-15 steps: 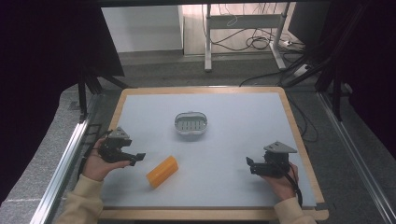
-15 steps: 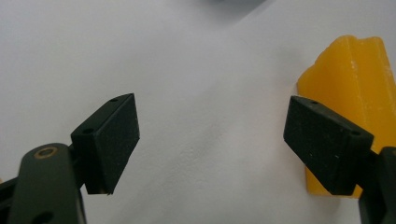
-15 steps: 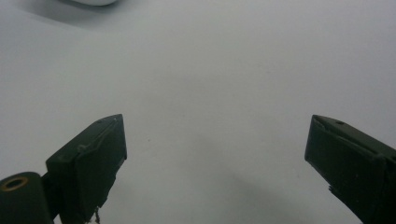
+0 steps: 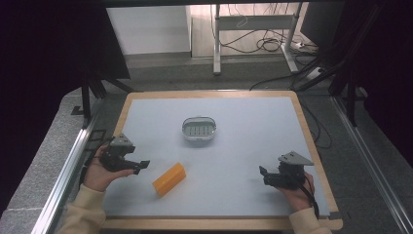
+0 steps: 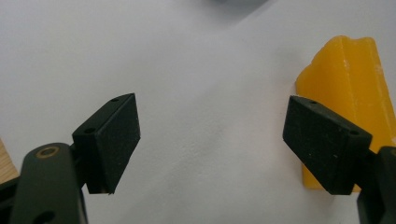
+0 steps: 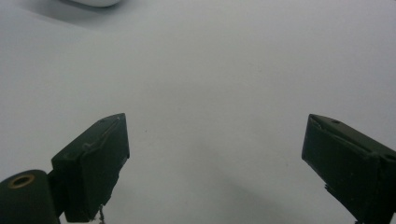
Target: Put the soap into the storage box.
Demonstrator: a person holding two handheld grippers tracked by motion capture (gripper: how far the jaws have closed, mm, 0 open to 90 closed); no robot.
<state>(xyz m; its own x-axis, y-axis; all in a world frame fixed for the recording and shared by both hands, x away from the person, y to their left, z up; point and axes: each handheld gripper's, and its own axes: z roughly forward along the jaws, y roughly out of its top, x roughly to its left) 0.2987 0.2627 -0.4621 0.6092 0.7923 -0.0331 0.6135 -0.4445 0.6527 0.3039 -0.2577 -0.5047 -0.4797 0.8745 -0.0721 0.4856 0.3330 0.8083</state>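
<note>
The left gripper [image 4: 141, 165] is wide open beside the yellow block [image 4: 169, 179]. The right gripper [image 4: 263, 176] is wide open too. A small dish [image 4: 198, 128], maybe a soap dish, sits apart.

High view overhead, tool views close, tabletop [image 4: 243, 161] shared

White tabletop [image 4: 253, 141] framed by a light wooden border [image 4: 308, 131]. Beyond its far edge, grey floor with a metal table frame [image 4: 253, 29] and loose cables [image 4: 265, 45]; aluminium rails [image 4: 68, 168] run along both sides.
</note>
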